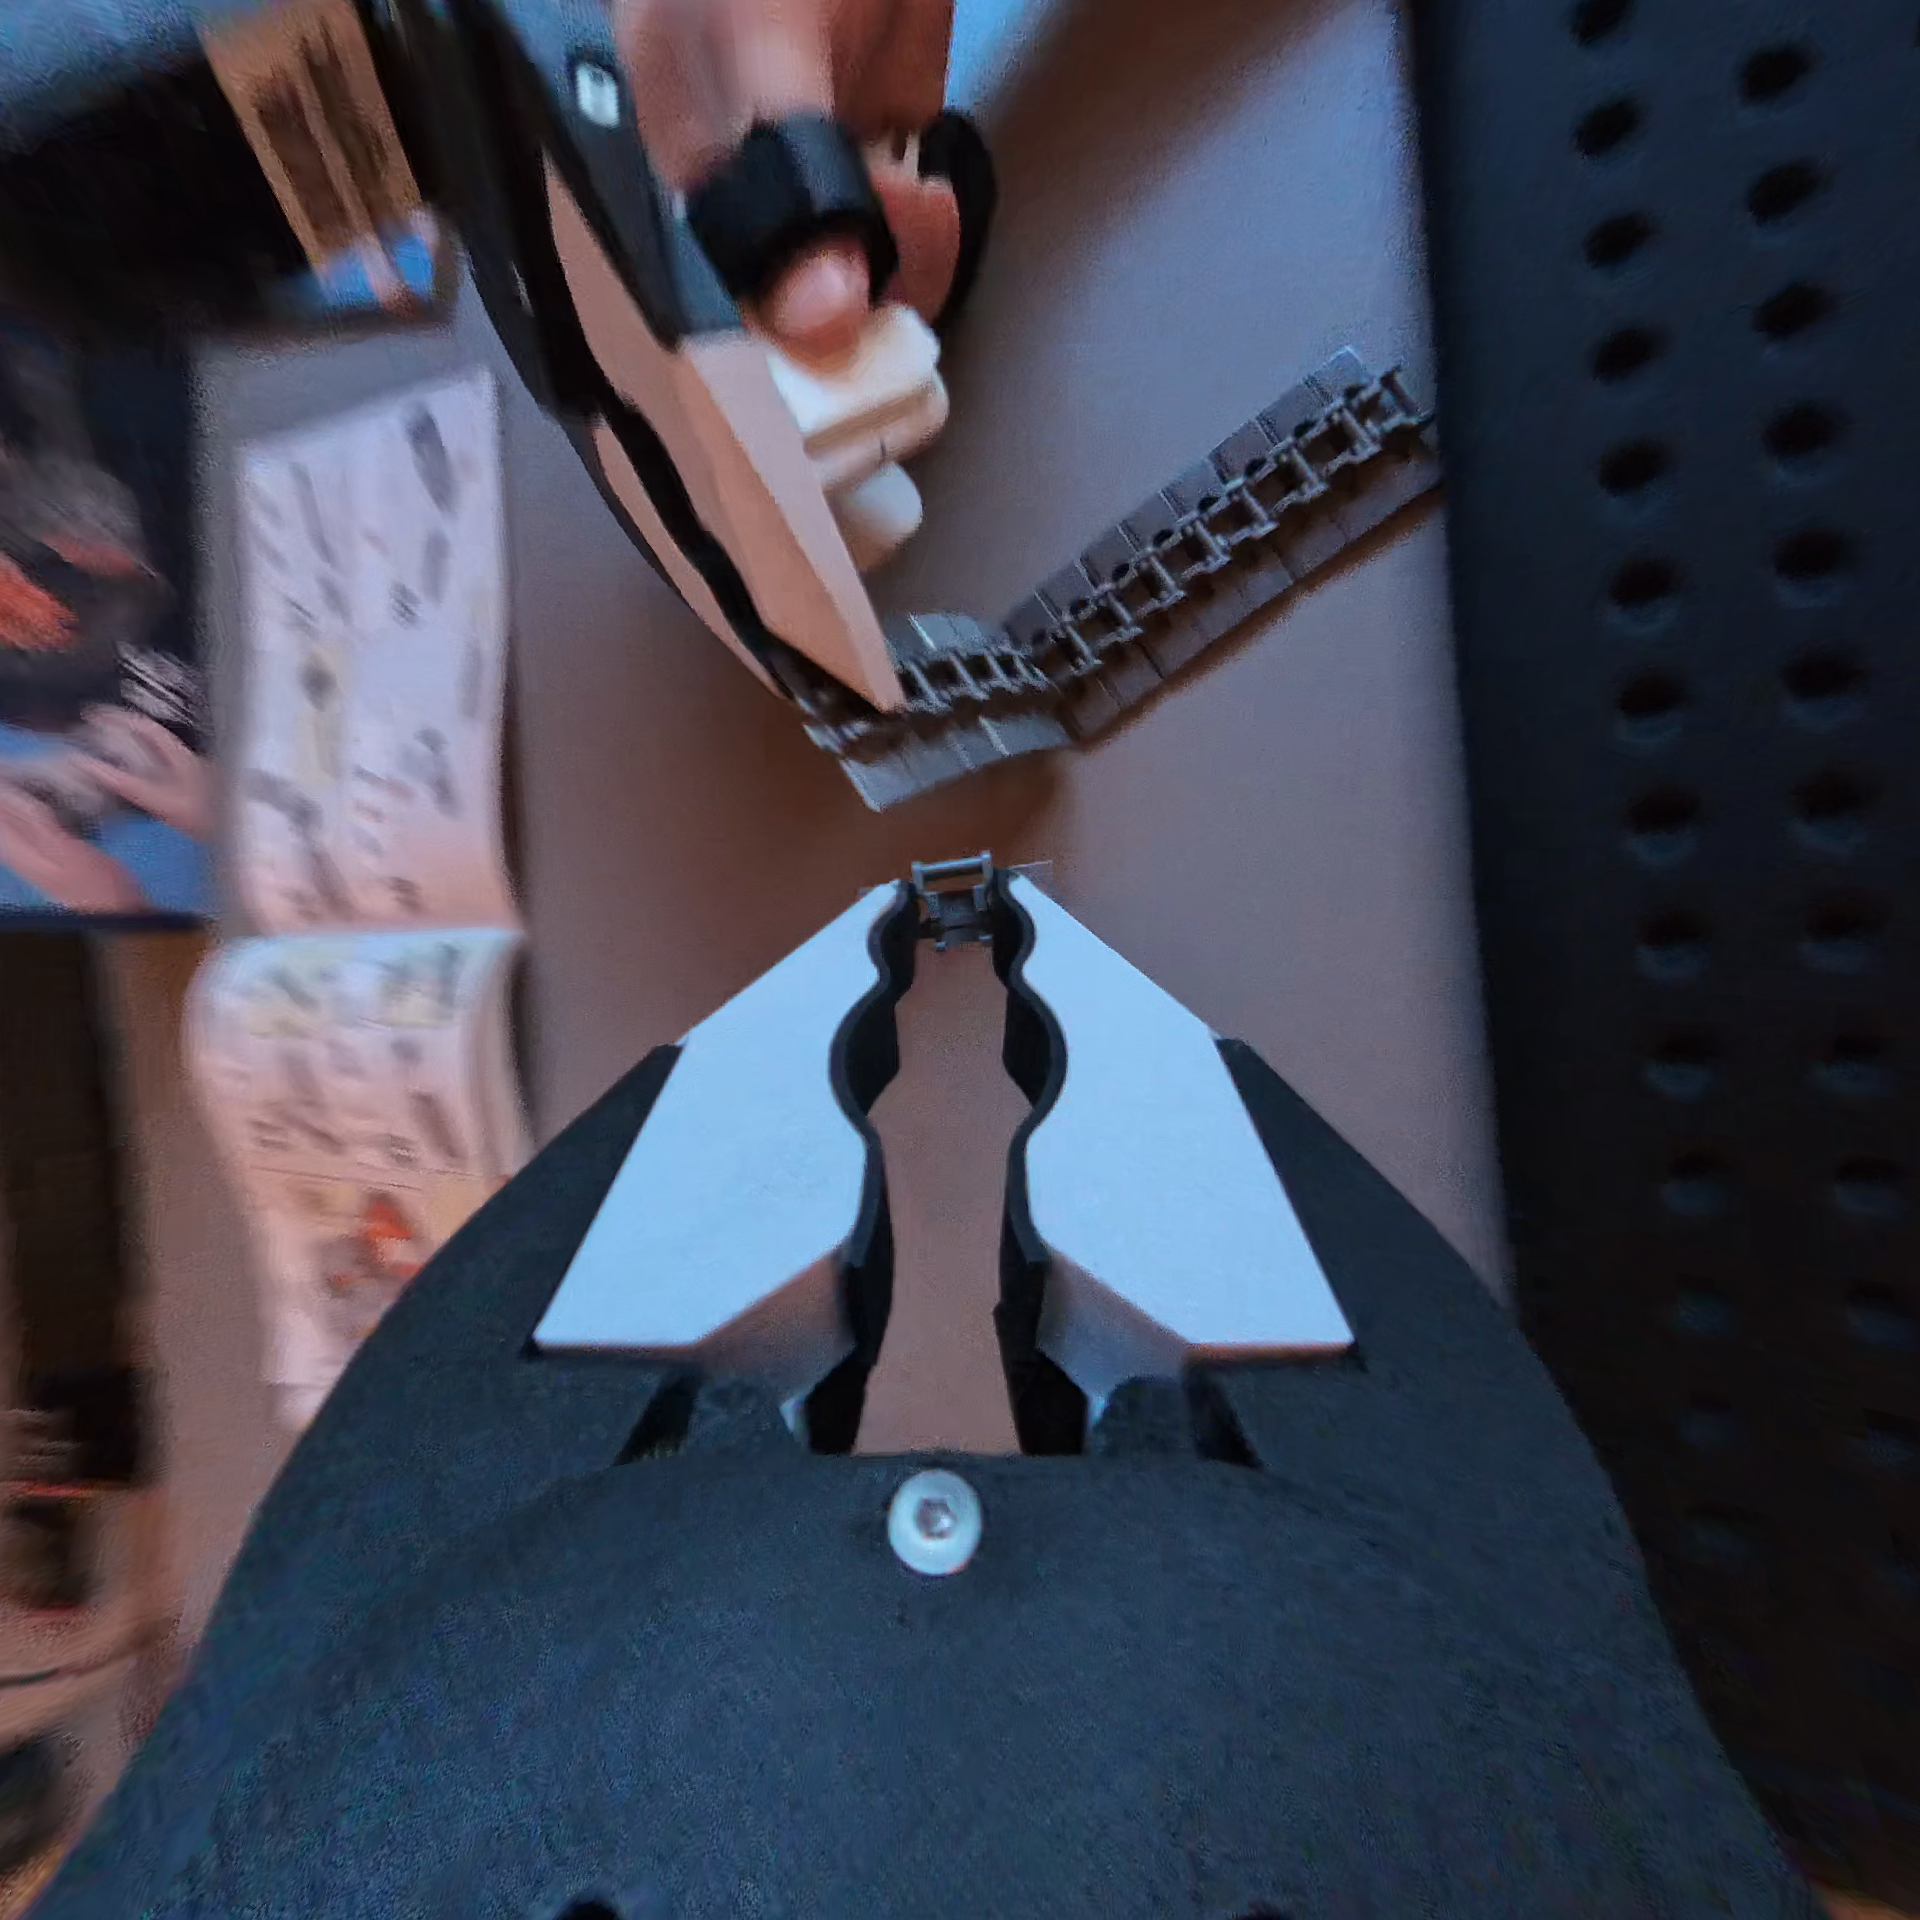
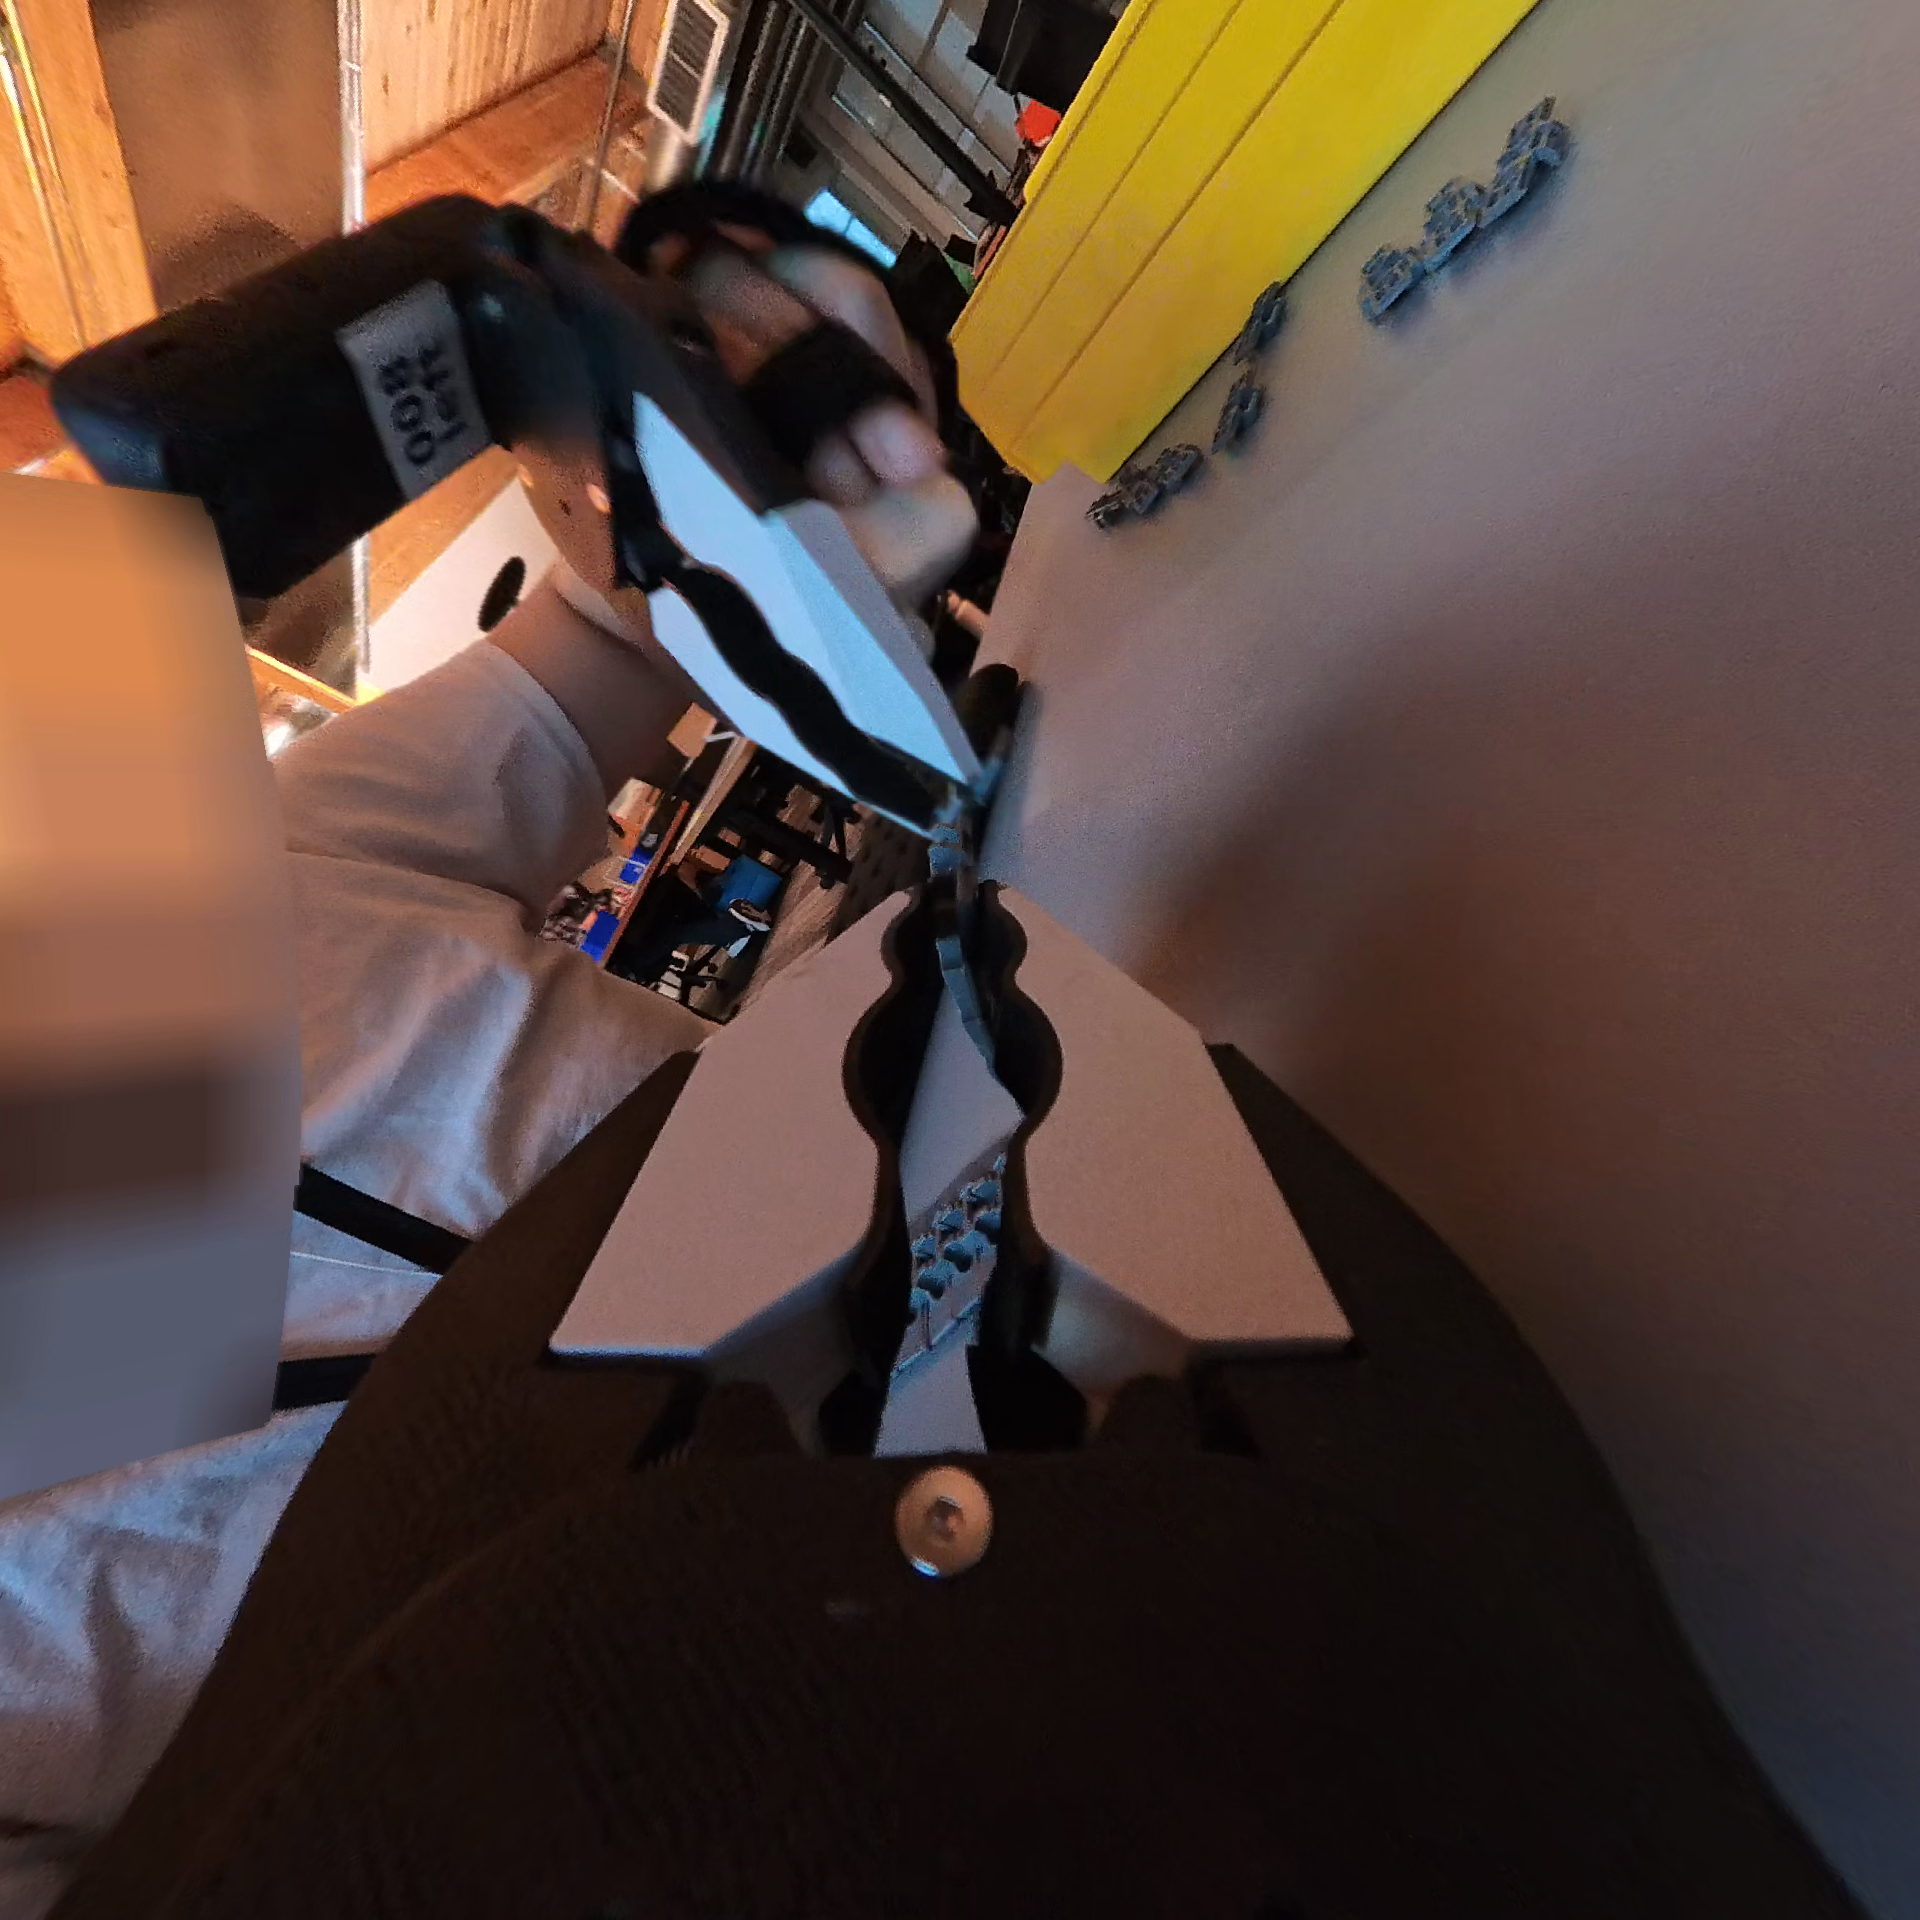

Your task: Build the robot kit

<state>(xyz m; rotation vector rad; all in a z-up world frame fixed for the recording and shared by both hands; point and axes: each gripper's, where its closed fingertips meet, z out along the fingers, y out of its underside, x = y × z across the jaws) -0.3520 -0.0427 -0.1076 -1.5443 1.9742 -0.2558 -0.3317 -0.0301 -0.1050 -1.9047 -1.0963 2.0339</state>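
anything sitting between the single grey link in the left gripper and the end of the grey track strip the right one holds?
Nothing visible. The left gripper pinches the single link at its tips; only bare table shows in the gap up to the near end of the track strip, which the right gripper grips there.

This looks like a workshop or a lab. Beyond the plain work table [image 2: 1558, 831] stand metal shelves [image 2: 914, 94] with stored items, a wooden wall [image 2: 488, 62] and a yellow bin [image 2: 1195, 229]. Printed instruction sheets [image 1: 364, 665] lie on the table beside a black perforated panel [image 1: 1704, 727].
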